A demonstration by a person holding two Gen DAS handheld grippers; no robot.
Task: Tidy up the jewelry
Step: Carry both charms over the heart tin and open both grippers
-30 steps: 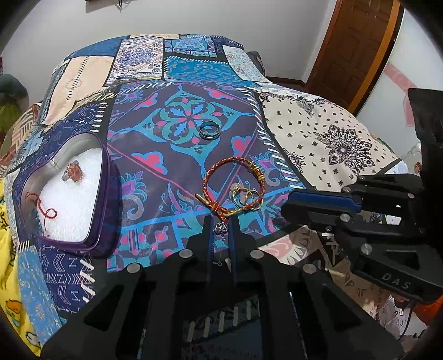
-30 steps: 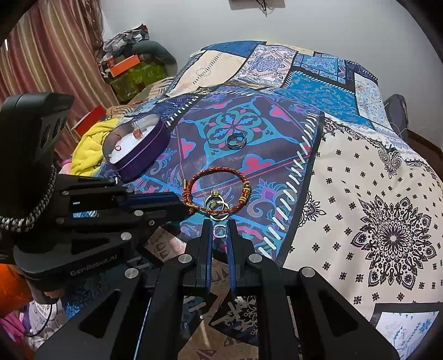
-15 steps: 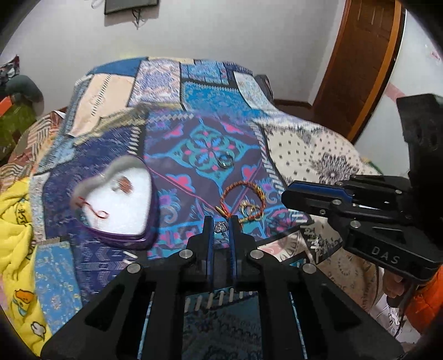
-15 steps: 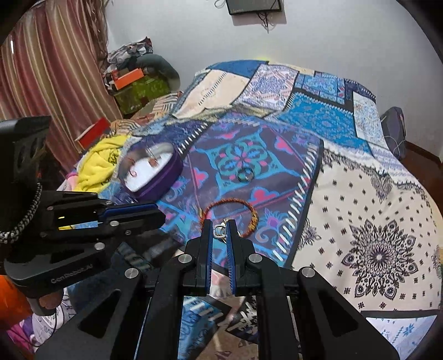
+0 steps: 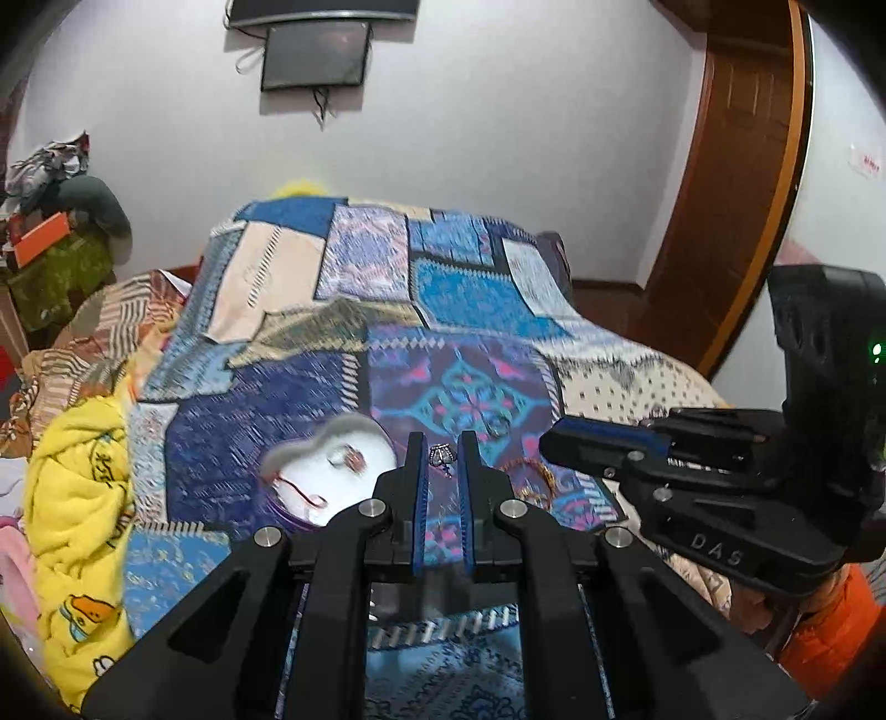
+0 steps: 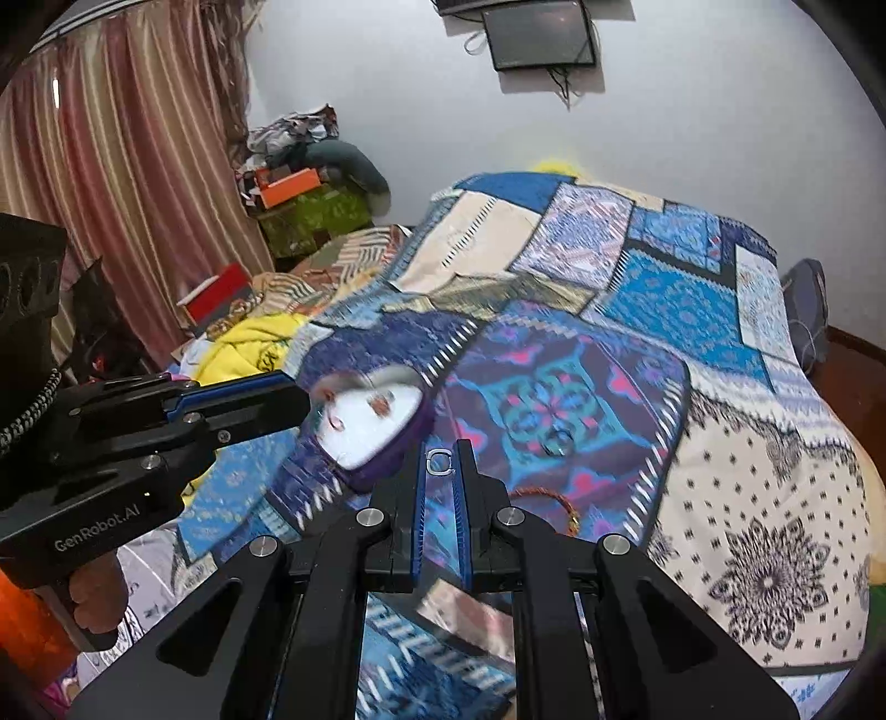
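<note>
Jewelry lies scattered on a bed under a patchwork bedspread (image 5: 470,299), and each tool carries one small piece. Far left of the left tool (image 5: 441,448), a yellow blanket (image 5: 83,487) is bunched at the bed's edge. Just left of its tips and beyond them sits a heart-shaped box (image 5: 326,471) with a white lining; a reddish trinket (image 5: 354,458) and a thin red loop (image 5: 302,490) rest inside it, blurred. The left tool is clenched on a small silver charm (image 5: 441,455) pinched between its blue-lined tips. Just past those tips, to the right, a ring (image 5: 497,426) lies on the purple and teal panel, and nearer, right of the fingers, a red and gold bracelet (image 5: 531,471) shows partly behind the tool. Further right the other tool's black body reaches in from the side.

From the right wrist view, the left tool (image 6: 288,396) enters from the left, its tip close to the box (image 6: 376,426). The right tool (image 6: 440,457) is clenched on a small silver ring-shaped piece (image 6: 440,462) at its tips. Right of its fingers and close to them the bracelet (image 6: 545,498) lies on the bedspread (image 6: 692,310), and the ring (image 6: 556,440) sits beyond, on the teal pattern. A dark screen (image 6: 540,36) hangs on the wall behind the bed.
</note>
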